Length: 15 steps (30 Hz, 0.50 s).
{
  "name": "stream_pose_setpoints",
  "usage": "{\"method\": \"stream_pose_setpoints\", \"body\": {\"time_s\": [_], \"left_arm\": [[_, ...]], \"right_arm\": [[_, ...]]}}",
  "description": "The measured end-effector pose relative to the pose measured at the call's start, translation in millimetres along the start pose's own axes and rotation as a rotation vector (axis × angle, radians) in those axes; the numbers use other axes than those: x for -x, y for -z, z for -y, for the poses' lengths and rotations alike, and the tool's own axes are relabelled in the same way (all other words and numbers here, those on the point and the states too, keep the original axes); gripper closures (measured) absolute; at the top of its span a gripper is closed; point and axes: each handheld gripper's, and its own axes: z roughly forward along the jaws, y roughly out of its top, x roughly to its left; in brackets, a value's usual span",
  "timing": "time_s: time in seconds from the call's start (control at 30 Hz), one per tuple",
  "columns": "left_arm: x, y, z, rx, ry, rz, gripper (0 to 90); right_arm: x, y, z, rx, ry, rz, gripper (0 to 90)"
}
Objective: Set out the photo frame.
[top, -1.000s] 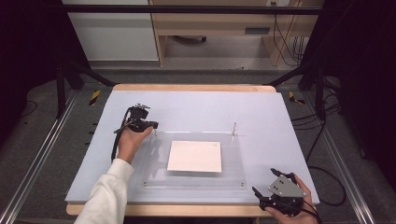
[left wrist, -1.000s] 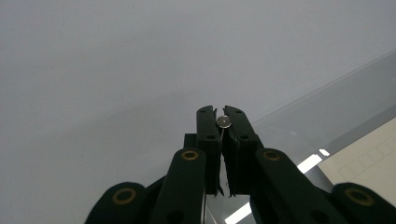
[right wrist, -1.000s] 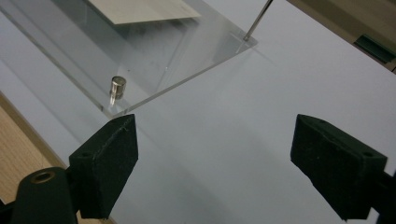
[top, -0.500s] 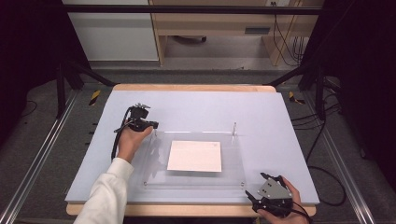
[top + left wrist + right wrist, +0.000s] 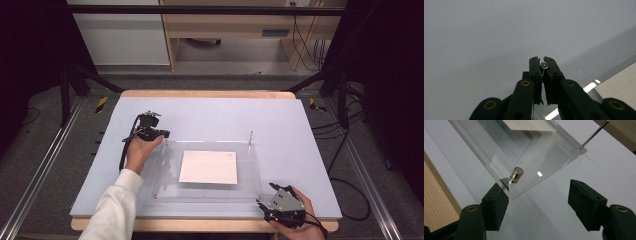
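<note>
- Worktop (image 5: pixel 210 112): pale grey-blue board on a wooden base, with a floor and cables beyond its far edge.
- Clear acrylic plate (image 5: pixel 170 187): lies flat on the worktop's near half, with a white paper sheet (image 5: pixel 208 167) at its middle.
- Thin metal pin (image 5: pixel 251 137): upright at the plate's far right corner.
- Short metal cylinder (image 5: pixel 516 175): stands at the plate's near right corner, just beyond the right gripper.
- Left gripper (image 5: pixel 159 134): held at the plate's far left corner; jaws together, clamped on a small metal pin (image 5: pixel 544 65) whose round head shows between the tips.
- Right gripper (image 5: pixel 265 200): held at the plate's near right corner; jaws wide apart, nothing between them, one jaw touching the plate's corner edge.
</note>
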Motion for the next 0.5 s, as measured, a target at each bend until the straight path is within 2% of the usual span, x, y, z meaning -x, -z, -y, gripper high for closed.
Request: {"method": "stream_pose_setpoints", "body": {"time_s": [0.13,0.33,0.5], "left_arm": [[-1.0,-0.3,0.0,0.003,0.000,0.003,84.8],[-1.0,-0.8,0.0,0.005,-0.005,0.000,84.8],[-1.1,-0.9,0.0,0.005,-0.005,-0.001,84.8]], "right_arm": [[1.2,1.8,-1.6,0.024,-0.002,-0.008,36.1],[2.5,3.3,-5.1,0.046,0.043,-0.009,39.0],[0.1,2.2,-10.1,0.057,0.061,-0.025,43.1]]}}
